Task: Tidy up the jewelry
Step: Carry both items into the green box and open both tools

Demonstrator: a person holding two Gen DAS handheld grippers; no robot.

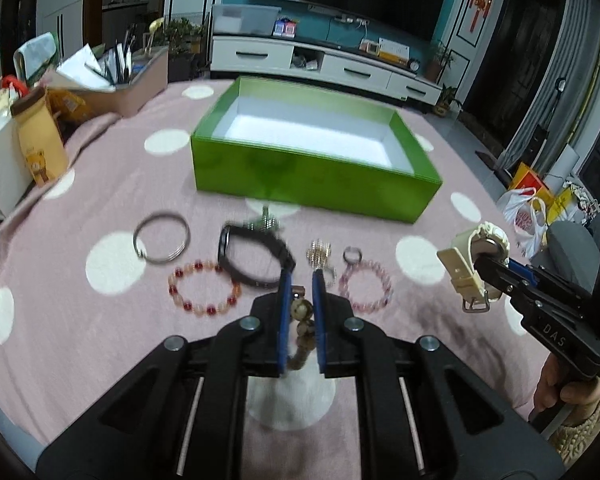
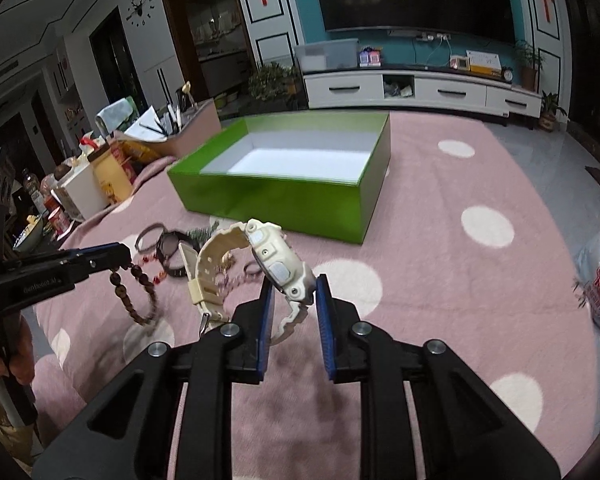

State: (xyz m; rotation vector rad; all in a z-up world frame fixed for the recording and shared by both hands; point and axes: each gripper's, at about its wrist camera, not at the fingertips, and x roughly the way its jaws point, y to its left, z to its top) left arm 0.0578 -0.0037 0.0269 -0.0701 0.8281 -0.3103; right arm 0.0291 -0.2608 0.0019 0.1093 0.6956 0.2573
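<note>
Jewelry lies in a row on the pink blanket with white dots (image 1: 100, 184), just in front of the open green cardboard box with a white inside (image 1: 312, 176). There is a silver wire bangle (image 1: 162, 242), a black band watch (image 1: 256, 256), a red and peach bead bracelet (image 1: 204, 286), a small gold ring (image 1: 320, 254) and a pale pink bead bracelet (image 1: 366, 286). The left gripper (image 1: 300, 280) is squeezed nearly shut on a brown wooden bead bracelet (image 2: 140, 296), which hangs in the air below its tips. The right gripper (image 2: 294, 292) pinches a cream plastic watch (image 2: 276, 264) by its case, up off the blanket. A hand (image 1: 560, 388) in a knitted sleeve holds the right tool. The box has nothing in it.
</note>
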